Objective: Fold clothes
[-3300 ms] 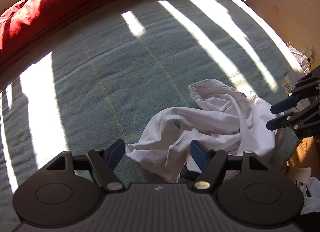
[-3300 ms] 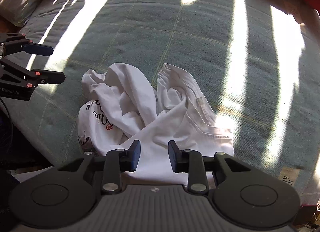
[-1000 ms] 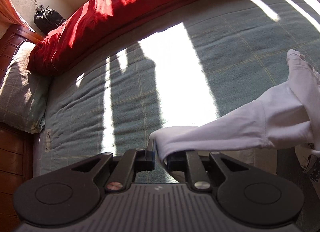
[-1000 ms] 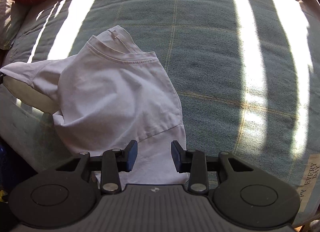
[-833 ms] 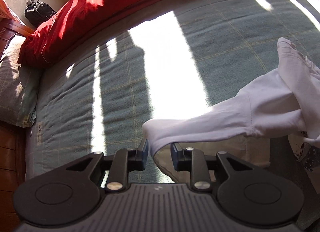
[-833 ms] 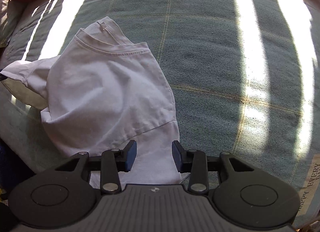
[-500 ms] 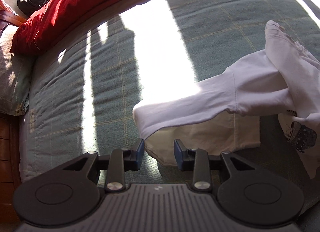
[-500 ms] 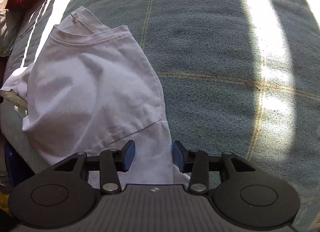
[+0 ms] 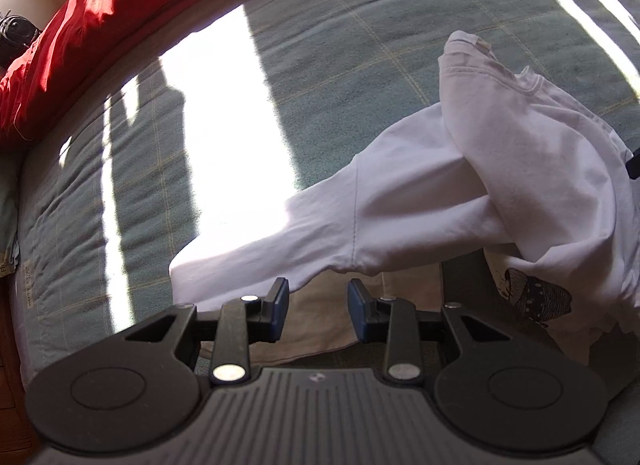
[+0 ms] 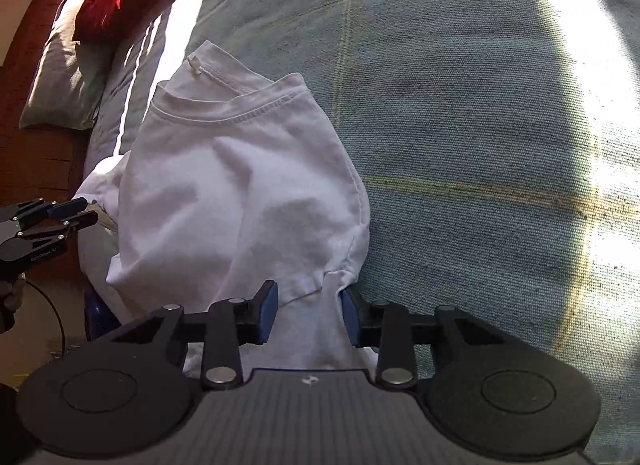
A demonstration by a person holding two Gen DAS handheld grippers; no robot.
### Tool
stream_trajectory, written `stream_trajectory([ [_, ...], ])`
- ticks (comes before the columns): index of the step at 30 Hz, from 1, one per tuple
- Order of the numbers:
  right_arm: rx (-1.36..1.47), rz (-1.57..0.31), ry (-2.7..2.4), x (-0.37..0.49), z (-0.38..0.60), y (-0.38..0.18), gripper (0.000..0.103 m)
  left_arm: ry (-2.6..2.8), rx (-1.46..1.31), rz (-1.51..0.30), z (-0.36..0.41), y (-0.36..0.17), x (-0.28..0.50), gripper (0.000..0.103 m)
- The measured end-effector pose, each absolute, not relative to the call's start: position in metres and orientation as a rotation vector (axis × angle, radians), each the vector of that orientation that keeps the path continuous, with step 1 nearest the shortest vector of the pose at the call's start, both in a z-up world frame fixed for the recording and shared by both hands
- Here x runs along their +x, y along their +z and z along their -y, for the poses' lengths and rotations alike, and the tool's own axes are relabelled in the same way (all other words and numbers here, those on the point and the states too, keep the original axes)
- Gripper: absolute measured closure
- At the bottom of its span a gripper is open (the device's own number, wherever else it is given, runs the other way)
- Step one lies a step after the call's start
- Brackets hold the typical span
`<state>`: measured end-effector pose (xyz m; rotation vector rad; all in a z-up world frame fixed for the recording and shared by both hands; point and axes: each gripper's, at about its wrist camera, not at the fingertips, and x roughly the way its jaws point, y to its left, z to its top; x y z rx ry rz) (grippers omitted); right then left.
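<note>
Harsh sun stripes blow out parts of the bed, deep shadows between, heavy fisheye bending at the edges, otherwise sharp.

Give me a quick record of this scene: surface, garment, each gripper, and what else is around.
surface: green bedspread, sunlit stripes
garment: white T-shirt, partly spread, collar away from grippers
left gripper: open, sleeve just ahead
right gripper: open, fabric between fingers
nearby: red duvet, pillow

One white shirt lies on one bed. One red duvet, one pillow, one black bag. Two grippers: left, right.
</note>
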<state>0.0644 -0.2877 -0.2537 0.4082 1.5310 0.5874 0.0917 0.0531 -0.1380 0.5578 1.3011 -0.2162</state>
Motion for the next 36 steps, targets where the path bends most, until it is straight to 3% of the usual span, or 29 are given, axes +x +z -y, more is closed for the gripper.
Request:
stream_trajectory([
  [1, 0.380, -1.534, 0.583, 0.064, 0.286, -0.253, 0.093, -0.222, 0.559, -1.303, -0.051, -0.138, 0.092, 0.070],
  [2, 0.342, -1.533, 0.568, 0.063, 0.286, -0.250, 0.099, -0.227, 0.560, -1.306, -0.048, -0.137, 0.093, 0.069],
  [14, -0.046, -1.461, 0.407, 0.073, 0.319, -0.186, 0.101, -0.373, 0.557, -1.292, -0.019, -0.121, 0.094, 0.069],
  [25, -0.407, -1.544, 0.153, 0.079, 0.357, -0.208, 0.101, -0.496, 0.512, -1.261, 0.001, -0.107, 0.105, 0.069],
  [29, -0.339, -1.549, 0.163, 0.085, 0.360, -0.206, 0.098, -0.585, 0.492, -1.220, 0.015, -0.101, 0.123, 0.065],
  [32, -0.290, -1.521, 0.200, 0.091, 0.360, -0.200, 0.078, -0.649, 0.478, -1.176, 0.027, -0.104, 0.146, 0.051],
  [34, -0.254, -1.499, 0.213, 0.097, 0.362, -0.196, 0.070, -0.686, 0.462, -1.173, 0.034, -0.110, 0.166, 0.051],
  [36, -0.218, -1.478, 0.226, 0.103, 0.364, -0.193, 0.069, -0.722, 0.418, -1.187, 0.039, -0.120, 0.187, 0.051],
])
